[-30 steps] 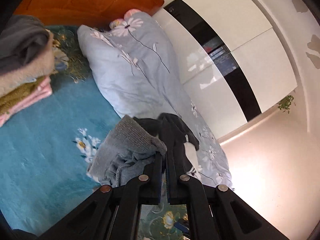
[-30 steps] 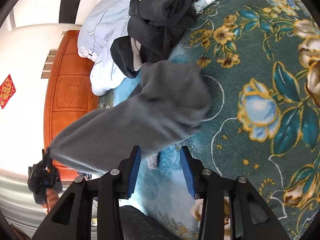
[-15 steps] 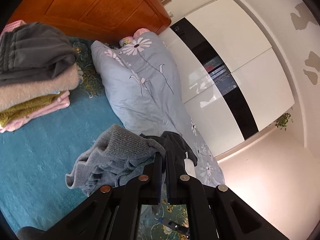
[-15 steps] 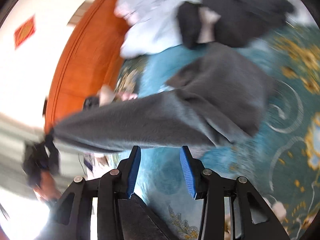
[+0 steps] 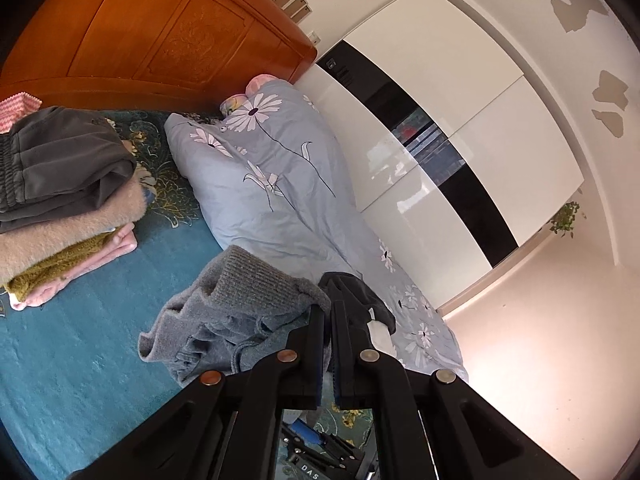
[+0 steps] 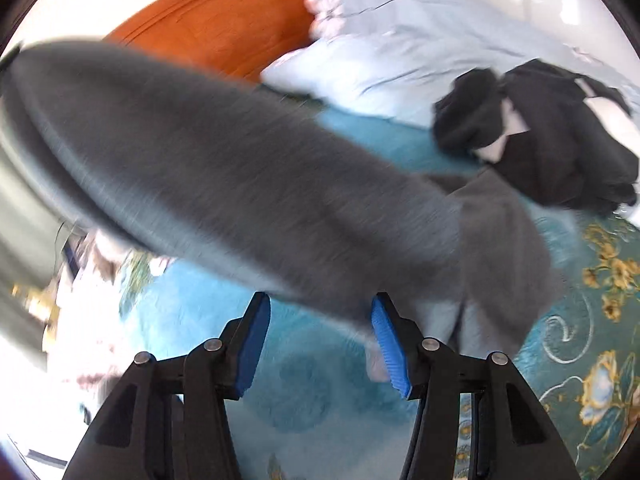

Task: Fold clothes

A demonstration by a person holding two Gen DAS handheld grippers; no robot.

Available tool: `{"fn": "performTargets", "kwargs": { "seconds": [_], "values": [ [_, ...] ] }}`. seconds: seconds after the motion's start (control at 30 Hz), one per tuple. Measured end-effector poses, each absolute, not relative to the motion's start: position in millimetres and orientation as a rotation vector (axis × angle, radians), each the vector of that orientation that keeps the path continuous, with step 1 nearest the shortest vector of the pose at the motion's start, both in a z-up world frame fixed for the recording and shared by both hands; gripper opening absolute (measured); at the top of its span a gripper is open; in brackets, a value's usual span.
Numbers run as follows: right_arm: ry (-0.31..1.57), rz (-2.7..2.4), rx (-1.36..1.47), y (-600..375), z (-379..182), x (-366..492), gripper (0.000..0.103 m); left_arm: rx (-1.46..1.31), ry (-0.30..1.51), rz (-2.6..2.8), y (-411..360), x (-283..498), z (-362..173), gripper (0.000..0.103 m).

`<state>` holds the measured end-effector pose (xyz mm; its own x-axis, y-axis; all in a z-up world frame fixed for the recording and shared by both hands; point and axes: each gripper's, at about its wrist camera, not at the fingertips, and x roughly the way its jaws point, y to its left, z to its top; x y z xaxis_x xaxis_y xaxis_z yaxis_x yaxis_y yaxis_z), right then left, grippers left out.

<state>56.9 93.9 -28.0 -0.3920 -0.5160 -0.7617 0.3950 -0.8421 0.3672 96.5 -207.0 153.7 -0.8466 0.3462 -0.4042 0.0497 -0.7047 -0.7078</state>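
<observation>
Stretching across the right wrist view, the grey sweater [image 6: 248, 176] now hangs as a long taut band from upper left down to its bunched body on the teal bedspread [image 6: 320, 392], blurred by motion. In the left wrist view its ribbed hem sits pinched at the left gripper [image 5: 328, 312], whose jaws are closed together on the knit, with the rest crumpled in a heap just below.

Change: one second back the garment drooped lower and shorter in the right view; half a second back it was lifting; now it fills much more of the frame and passes right over the right gripper [image 6: 320, 332]. The right gripper's blue pads stand wide apart, holding nothing, the cloth just beyond the tips. The left camera has tilted too: the wooden headboard [image 5: 160, 40] and the folded stack [image 5: 60, 200] show more fully than before.

Meaning, as a judgement: the sweater is being pulled out straight, likely so the right gripper can catch a second edge; it is not folded now.

Around it: a dark garment [image 6: 552, 140] lies in a heap against the pale floral duvet [image 5: 272, 184], near the sweater's body. White wardrobe doors [image 5: 460, 120] run behind the bed.
</observation>
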Motion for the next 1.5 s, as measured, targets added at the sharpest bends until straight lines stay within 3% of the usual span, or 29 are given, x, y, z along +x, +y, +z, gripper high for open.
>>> {"fn": "performTargets", "kwargs": {
  "seconds": [0.03,0.07,0.3,0.6,0.73,0.8,0.93,1.17,1.2,1.27,1.4,1.5],
  "values": [
    [-0.15,-2.256,1.284,92,-26,55,0.021,-0.787,-1.128,2.64,-208,97,153,0.003],
    [-0.125,-2.256,1.284,91,-24,53,0.004,-0.786,-1.133,2.64,-210,97,152,0.003],
    [-0.045,-2.392,1.186,109,23,25,0.003,-0.836,-1.17,2.616,-220,89,141,0.003],
    [0.045,-2.77,0.646,180,208,10,0.002,-0.67,-0.944,2.484,-145,50,212,0.003],
    [0.121,-2.839,0.449,204,263,40,0.003,-0.725,-0.906,2.537,-139,44,202,0.003],
    [0.185,-2.787,0.592,203,242,40,0.003,-0.809,-0.951,2.538,-146,47,174,0.003],
    [0.131,-2.615,0.947,201,161,21,0.003,-0.982,-1.101,2.538,-170,61,111,0.003],
    [0.04,-2.305,1.42,163,25,-7,0.004,-1.104,-1.216,2.584,-189,81,76,0.003],
    [0.024,-2.297,1.425,162,17,-4,0.01,-1.109,-1.2,2.607,-190,81,79,0.003],
    [-0.047,-2.287,1.416,169,10,4,0.042,-1.091,-1.183,2.623,-190,77,87,0.003],
    [-0.301,-2.203,1.422,183,-7,19,0.045,-1.062,-1.14,2.635,-184,66,104,0.003],
    [-0.598,-2.007,1.503,181,-48,27,0.045,-1.058,-1.097,2.636,-177,62,113,0.003]
  ]
}}
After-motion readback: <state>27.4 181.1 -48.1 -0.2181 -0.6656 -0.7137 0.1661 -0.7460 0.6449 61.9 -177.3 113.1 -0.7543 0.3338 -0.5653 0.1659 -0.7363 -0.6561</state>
